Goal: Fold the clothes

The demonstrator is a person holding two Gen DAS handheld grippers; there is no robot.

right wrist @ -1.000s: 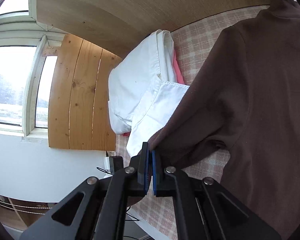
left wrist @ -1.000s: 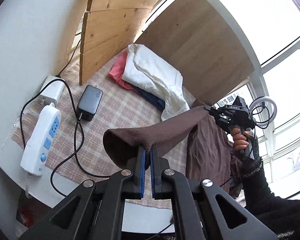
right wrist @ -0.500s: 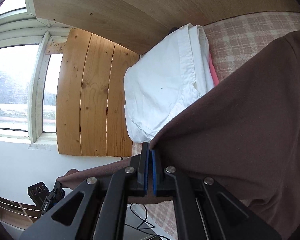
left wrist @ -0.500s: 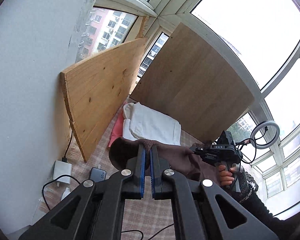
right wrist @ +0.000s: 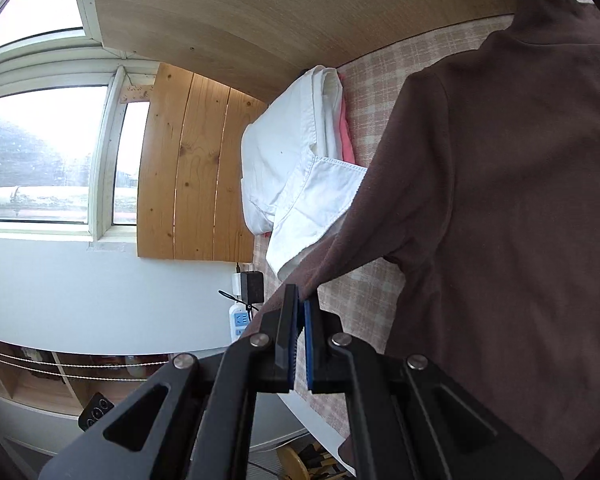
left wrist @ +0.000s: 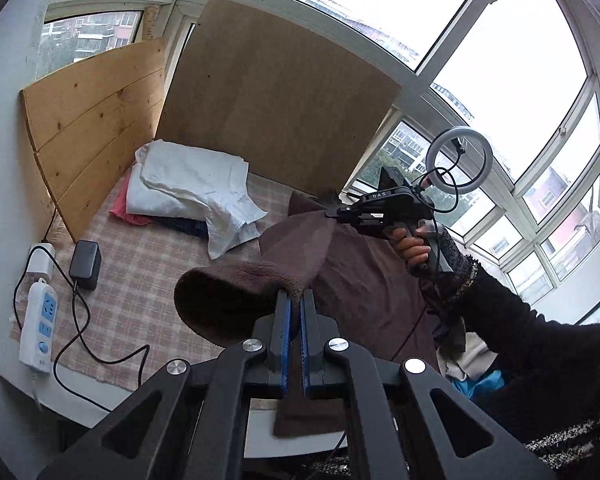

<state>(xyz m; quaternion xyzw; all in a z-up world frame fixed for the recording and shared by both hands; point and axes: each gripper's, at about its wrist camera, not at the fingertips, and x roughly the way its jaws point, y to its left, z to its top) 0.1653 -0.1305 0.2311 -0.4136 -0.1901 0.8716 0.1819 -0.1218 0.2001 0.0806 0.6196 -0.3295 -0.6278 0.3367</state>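
A brown long-sleeved garment (left wrist: 364, 280) lies on the checked cloth, its body also filling the right of the right wrist view (right wrist: 500, 200). My left gripper (left wrist: 295, 296) is shut on the fuzzy cuff end of its sleeve, held above the table. My right gripper (right wrist: 301, 300) is shut on the sleeve nearer the shoulder; it also shows in the left wrist view (left wrist: 330, 212), held by a hand. The sleeve hangs stretched between the two grippers.
A stack of folded clothes topped by a white shirt (left wrist: 188, 184) sits at the back left, also in the right wrist view (right wrist: 296, 160). A power strip (left wrist: 38, 324), charger (left wrist: 85, 258) and cables lie at the left edge. Wooden boards (left wrist: 276, 100) stand behind. A ring light (left wrist: 458, 160) stands right.
Both grippers have come down from the raised position half a second ago, still holding the sleeve. The table and power strip are back in the left wrist view.
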